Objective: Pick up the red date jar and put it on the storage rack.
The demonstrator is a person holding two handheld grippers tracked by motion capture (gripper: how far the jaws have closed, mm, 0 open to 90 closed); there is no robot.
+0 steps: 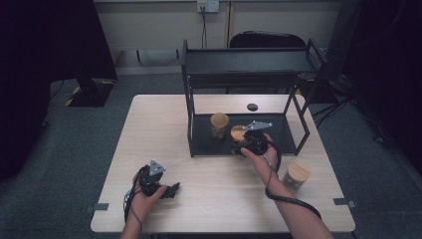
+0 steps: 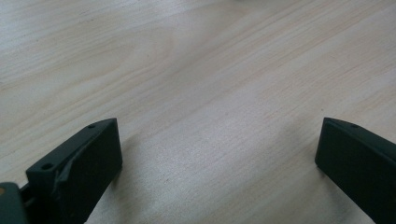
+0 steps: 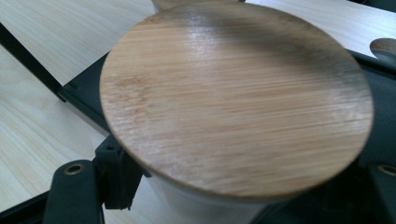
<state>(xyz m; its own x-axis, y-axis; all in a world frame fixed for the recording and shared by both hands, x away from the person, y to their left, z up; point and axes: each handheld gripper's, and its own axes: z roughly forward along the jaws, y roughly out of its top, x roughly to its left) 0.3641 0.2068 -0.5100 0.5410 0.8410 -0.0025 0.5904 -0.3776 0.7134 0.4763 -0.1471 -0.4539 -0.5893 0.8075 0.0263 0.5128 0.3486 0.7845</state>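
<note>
Left gripper (image 1: 171, 190): rests low on the near-left part of the wooden table (image 1: 164, 129), jaws spread wide with bare wood between them in the left gripper view. Holds nothing; well apart from every jar.

Loose jar (image 1: 297, 176): glass, bamboo lid, upright on the table near the right edge, outside the rack, just beside the right forearm.

Right gripper (image 1: 240, 148): at the front edge of the black rack's lower shelf (image 1: 283, 130). In the right gripper view the round bamboo lid (image 3: 236, 98) sits just over the jaws, the pale body of the held jar (image 3: 196, 205) going down between them; the jaws appear pinched on the jar below the lid, though the contact itself is hidden.

Held jar: upright, long axis vertical, over the front middle of the lower shelf, directly ahead of the right gripper and in its grasp. Whether its base touches the shelf cannot be told.

Second shelf jar (image 1: 219, 124): upright, farther back and to the left, close to the held one. Judged the thing to keep clear of when setting down.

Small dark disc (image 1: 252, 106): on the table behind the rack.

Upper shelf (image 1: 249, 59): nothing seen on it.
</note>
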